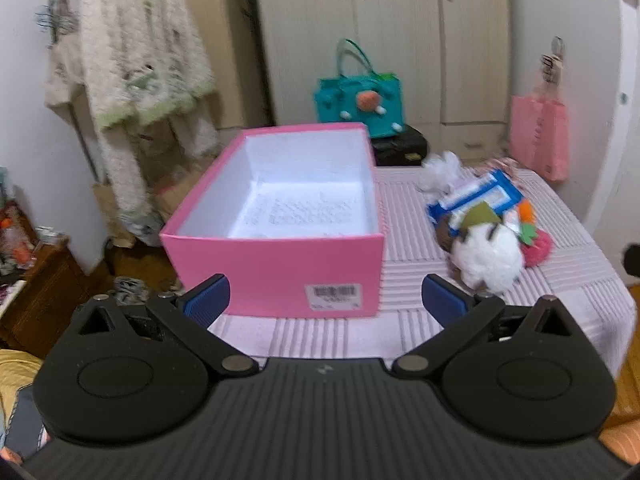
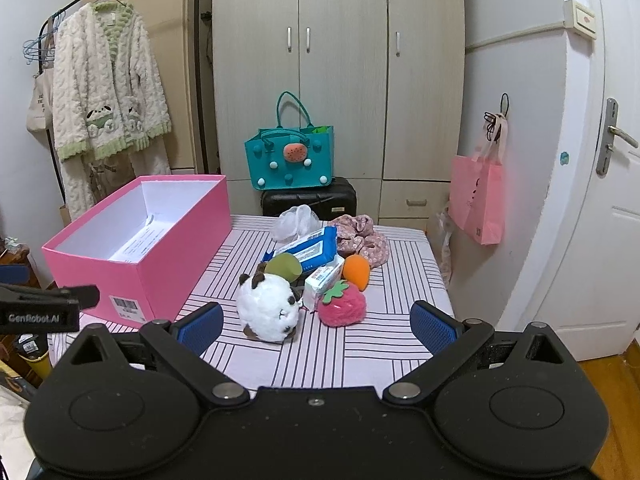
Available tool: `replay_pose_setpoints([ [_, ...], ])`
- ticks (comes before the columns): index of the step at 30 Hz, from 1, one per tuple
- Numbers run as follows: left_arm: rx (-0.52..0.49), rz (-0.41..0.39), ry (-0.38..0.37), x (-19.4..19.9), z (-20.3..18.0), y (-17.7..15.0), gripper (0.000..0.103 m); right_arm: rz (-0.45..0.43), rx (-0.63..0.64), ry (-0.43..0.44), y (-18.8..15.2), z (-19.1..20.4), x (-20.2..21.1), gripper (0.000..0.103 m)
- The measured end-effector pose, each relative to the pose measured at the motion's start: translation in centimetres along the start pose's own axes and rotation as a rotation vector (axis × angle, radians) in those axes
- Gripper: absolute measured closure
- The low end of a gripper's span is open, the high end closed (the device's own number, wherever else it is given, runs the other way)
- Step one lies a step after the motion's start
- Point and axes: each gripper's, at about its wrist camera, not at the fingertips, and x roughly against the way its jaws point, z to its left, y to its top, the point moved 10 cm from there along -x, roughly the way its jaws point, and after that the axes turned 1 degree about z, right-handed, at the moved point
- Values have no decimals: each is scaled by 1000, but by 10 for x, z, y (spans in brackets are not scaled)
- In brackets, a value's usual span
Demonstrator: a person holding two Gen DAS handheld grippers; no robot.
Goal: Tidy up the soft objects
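An open pink box point(image 1: 276, 276) point(image 2: 132, 252) stands on the left of the striped table; only a sheet of paper lies on its white floor. To its right lies a pile of soft things: a white plush animal point(image 2: 270, 308) point(image 1: 486, 256), a pink plush strawberry point(image 2: 344, 306), an orange plush point(image 2: 357, 270), a green plush point(image 2: 283, 266), a blue wipes pack point(image 2: 310, 250), a small tissue pack point(image 2: 322, 282), pink floral cloth point(image 2: 362, 240), and a white mesh puff point(image 2: 296, 218). My left gripper point(image 1: 326, 300) is open and empty before the box. My right gripper point(image 2: 318, 326) is open and empty before the pile.
A teal bag point(image 2: 290, 160) sits on a black case point(image 2: 310, 200) behind the table. A pink bag point(image 2: 476, 200) hangs on the right wall beside a door. A robe point(image 2: 106, 100) hangs at the left. The table's striped cloth point(image 2: 400, 312) shows at the front right.
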Motion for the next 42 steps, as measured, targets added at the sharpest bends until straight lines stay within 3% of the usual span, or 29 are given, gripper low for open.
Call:
replay_pose_setpoints([
  [4,-7,-65,57,3,3,4,0,-3,2,4,-3,0,-2,2],
  [16,34,-49,-47,0,-9,-5,0,-12,7,4,-8,0,-2,2],
  [23,9,-34,-45,-2,-10,-9,0,-14,14,8,-8,-2,-2,2],
  [31,-18,-57,-132,2,-18,18,0,-60,25,144,3,-6,-10,2],
  [36,-117,-111,-171,1,-43,41,3,-7,34,214,-6,-9,-47,2],
  [42,-188,-84,-274,-21,-82,54,3,24,124,259,-23,4,-86,3],
])
